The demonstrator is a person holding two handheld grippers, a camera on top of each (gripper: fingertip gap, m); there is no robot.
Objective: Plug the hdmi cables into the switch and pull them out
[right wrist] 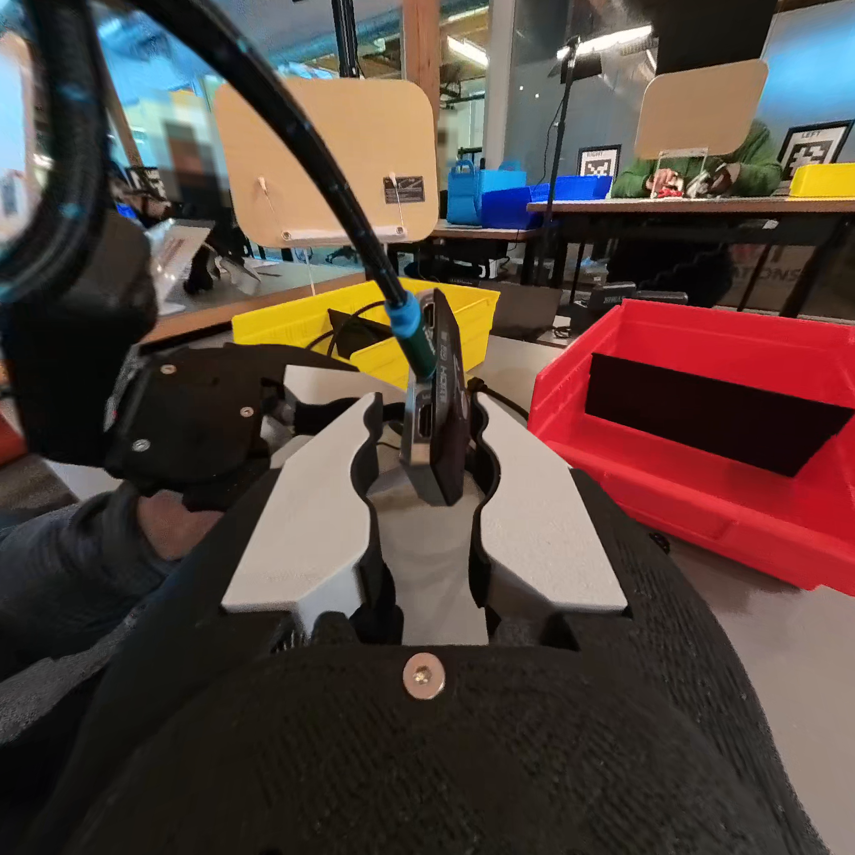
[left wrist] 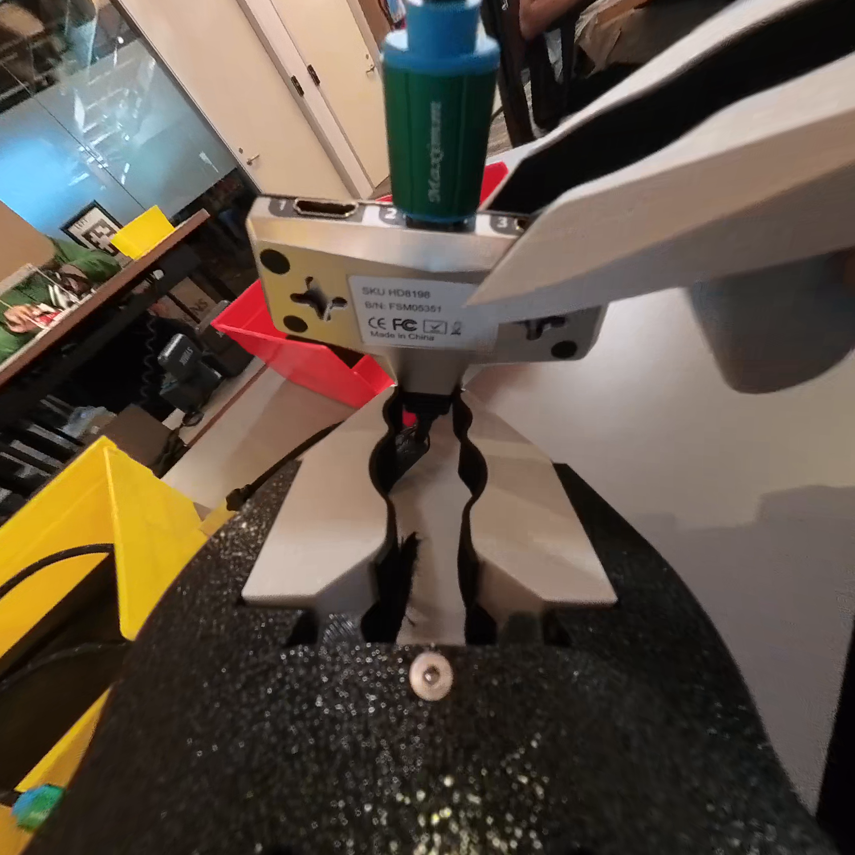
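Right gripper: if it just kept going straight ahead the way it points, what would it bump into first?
Probably the HDMI switch, standing on edge between the right gripper jaws' tips, green-and-blue HDMI plug in its port. Behind it sits the yellow bin; depth is uncertain.

Switch [left wrist: 370, 273]: third port and right end hidden behind right gripper [left wrist: 647, 222]; green plug [left wrist: 437, 139]: cable cut off at top edge; red bin [right wrist: 694, 439]: right side cropped; yellow bin [left wrist: 69, 532]: contents partly hidden.

Office lab: glass partitions [left wrist: 115, 115], bins [right wrist: 694, 416].
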